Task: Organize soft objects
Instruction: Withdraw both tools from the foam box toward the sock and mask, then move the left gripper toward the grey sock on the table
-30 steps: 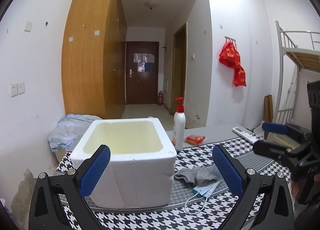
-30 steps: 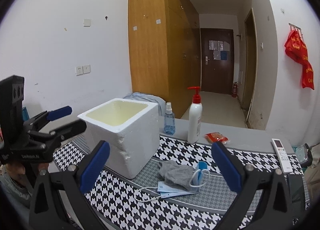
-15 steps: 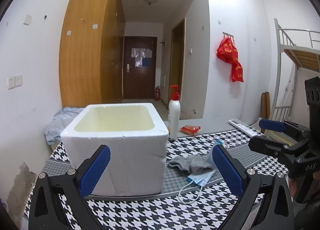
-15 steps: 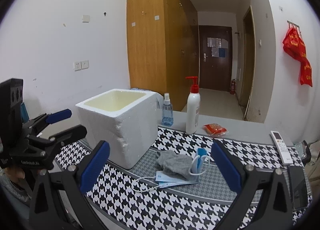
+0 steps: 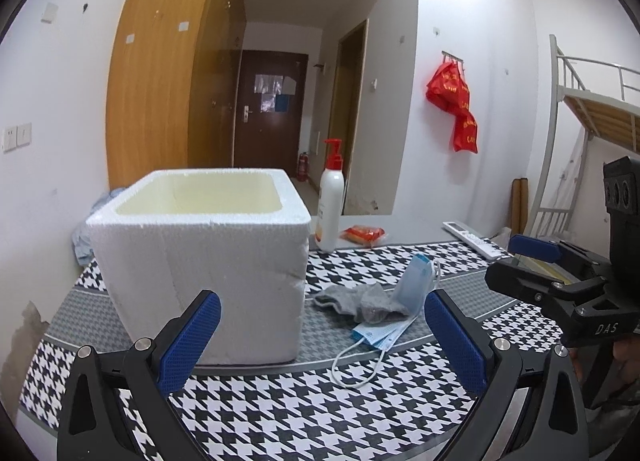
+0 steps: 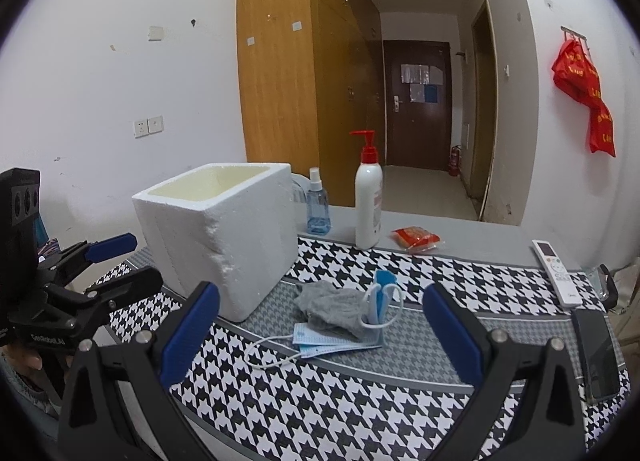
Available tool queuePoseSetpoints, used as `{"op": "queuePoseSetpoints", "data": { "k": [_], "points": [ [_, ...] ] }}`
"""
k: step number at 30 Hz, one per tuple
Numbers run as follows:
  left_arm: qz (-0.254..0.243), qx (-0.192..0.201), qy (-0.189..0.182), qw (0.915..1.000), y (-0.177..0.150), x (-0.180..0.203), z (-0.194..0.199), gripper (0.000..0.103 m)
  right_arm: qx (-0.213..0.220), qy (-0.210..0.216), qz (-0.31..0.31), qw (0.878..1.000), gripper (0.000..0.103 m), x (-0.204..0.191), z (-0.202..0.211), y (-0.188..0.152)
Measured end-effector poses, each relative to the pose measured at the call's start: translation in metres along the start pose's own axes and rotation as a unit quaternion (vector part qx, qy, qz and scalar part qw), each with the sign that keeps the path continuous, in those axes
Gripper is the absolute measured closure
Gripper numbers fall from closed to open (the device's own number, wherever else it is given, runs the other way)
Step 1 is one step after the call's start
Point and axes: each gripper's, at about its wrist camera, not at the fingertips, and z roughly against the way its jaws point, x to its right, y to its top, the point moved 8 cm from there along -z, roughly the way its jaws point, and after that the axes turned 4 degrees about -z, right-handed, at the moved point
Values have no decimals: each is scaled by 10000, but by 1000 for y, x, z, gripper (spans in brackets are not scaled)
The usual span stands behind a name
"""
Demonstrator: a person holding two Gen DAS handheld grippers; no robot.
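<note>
A: Where does the foam box sit, and what room is around it?

B: It stands upright on the houndstooth cloth that covers the tabletop. Its top is open and nothing shows inside from these angles. One lower corner is chipped. In the right wrist view a bare strip of cloth lies on the box's near side, with the left claw above it.

A: And the soft things?

B: They lie together just beside the box, on the side toward the white remote. A crumpled grey sock rests on top of flat blue face masks, and one folded mask stands propped on edge against the sock. A white ear loop trails onto the cloth, away from the box.

A: What lies past the box?

B: A pump bottle and a small blue spray bottle stand on the bare grey strip behind it, with a red packet farther along. A dark phone lies near the tabletop's edge, beyond the remote.

A: How are the claws?

B: The left claw has its blue pads spread wide and holds nothing; it faces the box. The right claw is likewise released and grips nothing, its pads framing the sock and masks without touching them.
</note>
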Motion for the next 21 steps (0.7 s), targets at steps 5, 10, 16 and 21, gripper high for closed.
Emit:
{"op": "queuePoseSetpoints", "data": {
  "k": [5,10,16,21],
  "points": [
    [-9,-141,-76,9999,-6,7,-8,1,-67,-60,-146,9999,0,9,-4,-5],
    [-134,-176,-198,9996,-6,19,-13,1,-78,-63,-211,9997,0,16,-4,-7],
    [-196,-304,-492,9981,-10,33,-22,1,-115,-151,-266,9995,0,26,-2,-11],
    [-247,-372,-567,9974,-12,40,-29,1,-191,-275,-331,9989,0,37,-2,-17]
  ]
}}
